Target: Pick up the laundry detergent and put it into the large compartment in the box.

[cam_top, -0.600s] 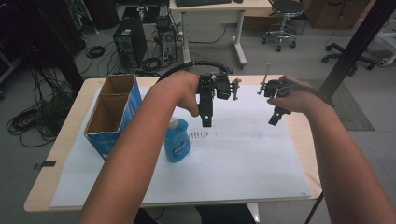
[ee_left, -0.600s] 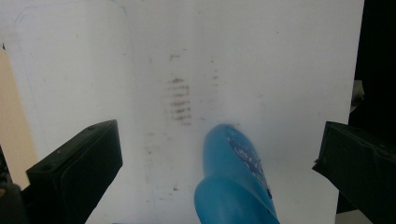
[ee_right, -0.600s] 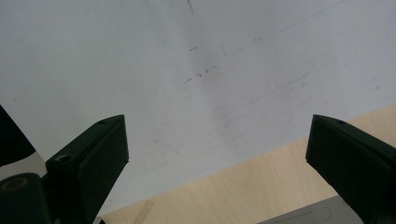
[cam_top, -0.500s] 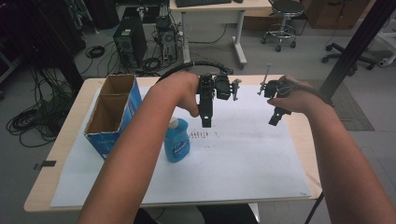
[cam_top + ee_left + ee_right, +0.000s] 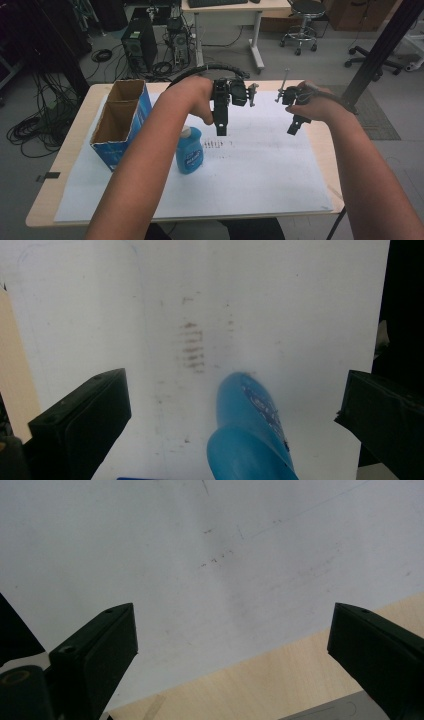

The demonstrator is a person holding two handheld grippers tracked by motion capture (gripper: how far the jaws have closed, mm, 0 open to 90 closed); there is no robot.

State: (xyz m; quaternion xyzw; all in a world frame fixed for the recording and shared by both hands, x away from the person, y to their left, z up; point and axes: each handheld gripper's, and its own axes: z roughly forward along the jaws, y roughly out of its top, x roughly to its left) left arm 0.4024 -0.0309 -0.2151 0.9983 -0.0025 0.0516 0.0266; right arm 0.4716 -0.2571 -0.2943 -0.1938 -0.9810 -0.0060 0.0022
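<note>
Blue plastic marks the nearest thing: a soap bottle (image 5: 190, 152) standing upright on the white paper sheet (image 5: 250, 175) that covers the wooden surface (image 5: 70, 150), just beside the person's left forearm. In the left gripper view the bottle (image 5: 252, 435) sits below, between the spread jaws of the left tongs (image 5: 230, 425), touching neither. At about 9 o'clock from the bottle stands a blue cardboard box (image 5: 120, 117), open-topped, with two compartments, both looking empty. From 3 to 5 o'clock the paper lies bare to the surface's edge. Farther off, the left tongs (image 5: 220, 129) hang above faint smudges (image 5: 215, 144). At 2 o'clock the right tongs (image 5: 294, 129) hover, jaws spread wide over paper and bare wood (image 5: 260, 685).
</note>
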